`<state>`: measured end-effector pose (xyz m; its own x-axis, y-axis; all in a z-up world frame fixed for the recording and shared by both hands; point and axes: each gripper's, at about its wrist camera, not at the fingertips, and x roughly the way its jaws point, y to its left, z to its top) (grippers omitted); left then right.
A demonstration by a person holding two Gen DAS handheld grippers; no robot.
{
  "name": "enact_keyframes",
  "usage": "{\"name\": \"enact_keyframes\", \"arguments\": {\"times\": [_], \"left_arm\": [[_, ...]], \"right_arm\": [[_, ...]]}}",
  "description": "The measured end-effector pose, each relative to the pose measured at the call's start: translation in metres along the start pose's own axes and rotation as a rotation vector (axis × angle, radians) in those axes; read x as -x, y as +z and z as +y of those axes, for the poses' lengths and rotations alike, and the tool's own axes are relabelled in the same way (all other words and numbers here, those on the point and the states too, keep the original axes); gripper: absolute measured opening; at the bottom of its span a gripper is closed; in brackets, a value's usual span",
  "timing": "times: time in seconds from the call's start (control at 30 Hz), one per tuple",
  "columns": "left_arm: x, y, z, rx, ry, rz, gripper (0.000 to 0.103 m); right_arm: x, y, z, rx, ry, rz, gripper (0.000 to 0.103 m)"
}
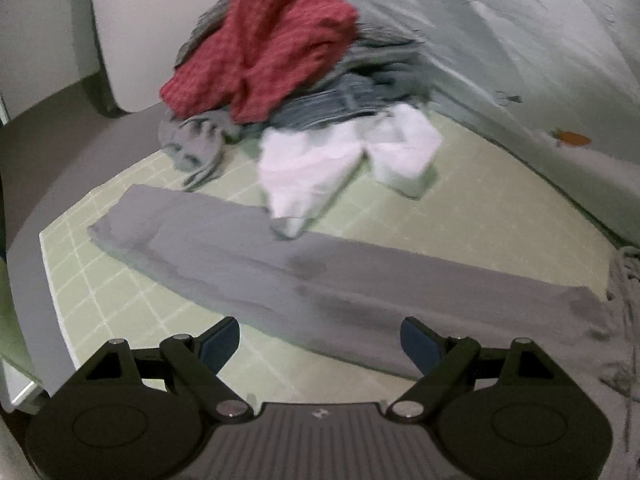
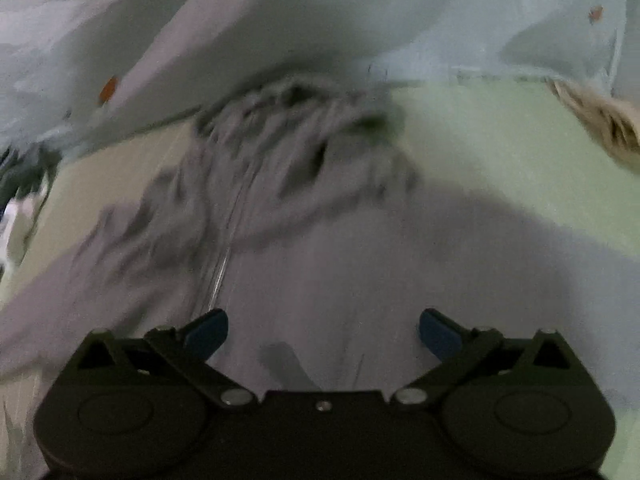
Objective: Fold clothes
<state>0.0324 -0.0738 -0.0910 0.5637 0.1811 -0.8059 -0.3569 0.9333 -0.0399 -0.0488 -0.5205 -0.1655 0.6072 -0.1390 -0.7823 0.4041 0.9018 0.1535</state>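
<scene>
A long grey garment (image 1: 304, 276) lies flat in a folded strip across the green gridded mat (image 1: 104, 280). My left gripper (image 1: 320, 344) hovers open just in front of the strip's near edge, with nothing between its blue pads (image 1: 420, 344). In the right wrist view the same grey garment (image 2: 320, 264) fills the middle, its far end bunched with a drawstring, all blurred. My right gripper (image 2: 324, 336) stands open over it, holding nothing.
A heap of clothes sits at the mat's far side: a red knit (image 1: 268, 48) on top, grey-blue items (image 1: 344, 96) beneath, a white garment (image 1: 320, 164) in front. A pale sheet with orange prints (image 1: 520, 40) rises behind. A beige furry thing (image 2: 600, 120) lies at right.
</scene>
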Motion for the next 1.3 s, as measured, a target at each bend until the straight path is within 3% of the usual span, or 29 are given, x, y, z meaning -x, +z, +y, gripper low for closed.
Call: {"name": "enact_keyframes", "arguments": {"times": [0.23, 0.5, 0.73, 1.03, 1.1, 1.13, 1.2, 1.27, 1.3], "left_arm": [[-0.032, 0.019, 0.078, 0.025, 0.031, 0.032, 0.088], [-0.062, 0.035, 0.160, 0.090, 0.086, 0.045, 0.088], [-0.084, 0.045, 0.197, 0.168, 0.068, 0.076, 0.088], [-0.108, 0.055, 0.196, 0.106, 0.076, 0.057, 0.093], [-0.109, 0.057, 0.192, 0.083, 0.069, 0.052, 0.087], [-0.109, 0.057, 0.189, 0.067, 0.071, 0.045, 0.079], [-0.106, 0.058, 0.184, 0.036, 0.047, 0.028, 0.058], [-0.104, 0.059, 0.176, 0.025, 0.003, 0.029, 0.021], [-0.102, 0.060, 0.171, 0.019, -0.019, 0.033, 0.020]], "right_arm": [[0.035, -0.077, 0.064, 0.164, -0.103, -0.025, 0.103], [0.071, -0.127, 0.080, -0.040, -0.214, -0.013, 0.103], [0.068, -0.126, 0.092, -0.148, -0.325, -0.005, 0.103], [0.054, -0.108, 0.108, -0.155, -0.354, 0.009, 0.103], [0.048, -0.103, 0.115, -0.138, -0.355, 0.016, 0.103], [0.046, -0.100, 0.119, -0.130, -0.358, 0.015, 0.103], [0.042, -0.095, 0.125, -0.121, -0.365, 0.007, 0.103], [0.036, -0.090, 0.126, -0.128, -0.347, 0.014, 0.103], [0.034, -0.088, 0.127, -0.131, -0.340, 0.012, 0.103]]}}
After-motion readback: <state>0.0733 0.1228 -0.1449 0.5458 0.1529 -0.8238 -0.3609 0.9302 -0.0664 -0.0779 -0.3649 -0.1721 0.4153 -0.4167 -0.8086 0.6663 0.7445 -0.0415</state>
